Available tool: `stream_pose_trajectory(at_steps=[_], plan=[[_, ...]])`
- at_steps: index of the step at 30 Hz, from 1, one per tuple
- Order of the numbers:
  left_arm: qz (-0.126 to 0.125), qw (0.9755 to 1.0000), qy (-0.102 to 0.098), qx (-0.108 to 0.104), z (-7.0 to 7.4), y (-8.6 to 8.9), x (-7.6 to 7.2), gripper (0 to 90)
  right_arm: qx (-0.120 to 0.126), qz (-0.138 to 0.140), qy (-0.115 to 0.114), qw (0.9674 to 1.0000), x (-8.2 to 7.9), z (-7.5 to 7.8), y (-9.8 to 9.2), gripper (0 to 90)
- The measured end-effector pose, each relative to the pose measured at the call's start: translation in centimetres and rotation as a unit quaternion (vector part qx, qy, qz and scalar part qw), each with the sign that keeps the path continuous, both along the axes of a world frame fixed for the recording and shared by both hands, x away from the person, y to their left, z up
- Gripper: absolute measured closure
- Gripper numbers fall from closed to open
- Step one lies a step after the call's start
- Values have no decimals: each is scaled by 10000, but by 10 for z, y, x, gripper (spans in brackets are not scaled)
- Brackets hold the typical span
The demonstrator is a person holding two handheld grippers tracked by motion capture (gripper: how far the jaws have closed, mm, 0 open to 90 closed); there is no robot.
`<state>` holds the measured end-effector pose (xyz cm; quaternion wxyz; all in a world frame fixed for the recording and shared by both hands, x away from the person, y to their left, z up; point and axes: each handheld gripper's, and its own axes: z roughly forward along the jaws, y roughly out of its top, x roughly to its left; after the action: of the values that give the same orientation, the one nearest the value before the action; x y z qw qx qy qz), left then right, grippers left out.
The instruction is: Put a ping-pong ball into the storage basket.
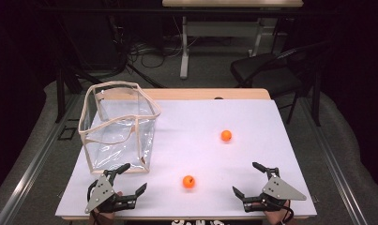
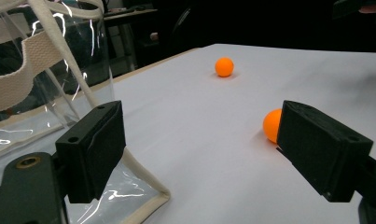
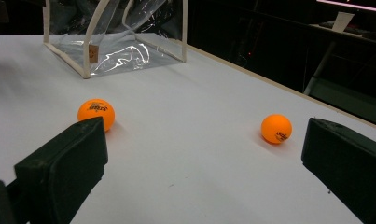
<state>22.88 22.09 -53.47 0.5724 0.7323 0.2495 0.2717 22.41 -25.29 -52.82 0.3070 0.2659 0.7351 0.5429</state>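
Both grippers, left gripper (image 1: 126, 180) and right gripper (image 1: 248, 180), rest wide open and empty; two orange balls (image 1: 189, 182) (image 1: 226, 135) still lie outside the clear bag (image 1: 118, 126), so nothing is bagged yet.

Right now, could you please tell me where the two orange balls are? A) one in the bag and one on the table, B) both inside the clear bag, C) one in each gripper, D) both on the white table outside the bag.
D: both orange balls lie on the white table, apart from the clear bag.
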Motion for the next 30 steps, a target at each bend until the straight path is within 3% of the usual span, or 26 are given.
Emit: stream_pose_trajectory(at_steps=[13, 17, 30], plan=[[-53, 10000, 10, 27, 0, -1, 0, 155, -216, 18, 154, 9996, 7, -2, 7, 0], [-89, 9999, 52, 38, -1, -3, 2, 155, -308, -4, 295, 9991, 11, -2, 14, 0], [-161, 9998, 58, 73, -1, -4, 4, 155, -467, 295, 767, 9955, 25, -6, 39, 0]])
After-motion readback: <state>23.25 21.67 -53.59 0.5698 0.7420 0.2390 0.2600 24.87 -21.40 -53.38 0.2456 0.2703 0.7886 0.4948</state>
